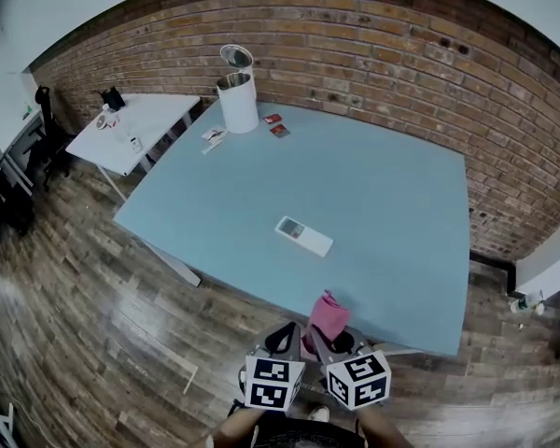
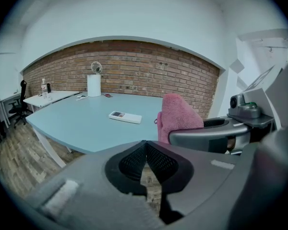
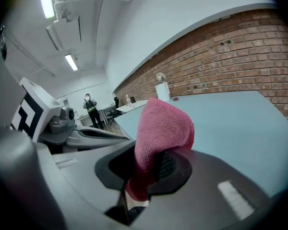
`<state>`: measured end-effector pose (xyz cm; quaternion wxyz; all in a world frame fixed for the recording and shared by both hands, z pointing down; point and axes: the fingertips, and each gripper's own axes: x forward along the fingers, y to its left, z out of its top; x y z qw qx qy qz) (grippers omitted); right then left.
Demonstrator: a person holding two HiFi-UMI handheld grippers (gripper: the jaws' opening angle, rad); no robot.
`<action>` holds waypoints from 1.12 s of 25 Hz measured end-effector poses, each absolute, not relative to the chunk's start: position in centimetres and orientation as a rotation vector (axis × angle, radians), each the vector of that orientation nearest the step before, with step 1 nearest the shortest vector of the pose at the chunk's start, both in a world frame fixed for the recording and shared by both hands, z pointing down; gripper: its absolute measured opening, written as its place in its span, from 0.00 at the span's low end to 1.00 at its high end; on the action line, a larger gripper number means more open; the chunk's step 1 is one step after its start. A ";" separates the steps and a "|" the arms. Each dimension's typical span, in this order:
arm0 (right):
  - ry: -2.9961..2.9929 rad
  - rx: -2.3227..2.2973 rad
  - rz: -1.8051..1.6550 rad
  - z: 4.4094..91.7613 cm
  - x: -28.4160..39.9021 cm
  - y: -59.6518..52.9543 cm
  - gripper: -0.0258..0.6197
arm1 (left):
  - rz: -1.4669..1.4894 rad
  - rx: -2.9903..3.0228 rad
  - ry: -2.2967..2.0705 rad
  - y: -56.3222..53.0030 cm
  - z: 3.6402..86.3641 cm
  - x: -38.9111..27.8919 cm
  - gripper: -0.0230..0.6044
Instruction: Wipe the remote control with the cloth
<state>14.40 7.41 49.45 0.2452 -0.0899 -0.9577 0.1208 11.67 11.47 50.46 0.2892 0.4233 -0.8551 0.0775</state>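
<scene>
A white remote control [image 1: 304, 236] lies flat near the middle of the light blue table [image 1: 373, 185]; the left gripper view shows the remote control [image 2: 125, 117] ahead on the tabletop. My right gripper [image 1: 323, 341] is shut on a pink cloth [image 1: 328, 316], which stands up from its jaws at the table's near edge. In the right gripper view the cloth [image 3: 159, 128] is folded between the jaws of the right gripper [image 3: 151, 169]. My left gripper [image 1: 287, 340] is beside it, shut with nothing between its jaws. The left gripper [image 2: 145, 159] shows closed, with the cloth [image 2: 178, 117] to its right.
A white bin with its lid up [image 1: 237, 95] stands at the table's far left corner, with small cards [image 1: 276, 125] near it. A white side table [image 1: 131, 129] sits to the left. A brick wall [image 1: 401, 54] runs behind. A person [image 3: 90, 109] stands far off.
</scene>
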 end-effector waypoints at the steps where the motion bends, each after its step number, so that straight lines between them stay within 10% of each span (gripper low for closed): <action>1: -2.609 -0.243 0.330 49.7 13.6 7.3 0.14 | 0.205 1.133 -2.276 11.3 50.7 10.9 0.04; 28: -2.559 0.041 0.375 49.6 -3.5 4.5 0.14 | 0.536 1.709 -1.968 7.6 51.2 -7.8 0.04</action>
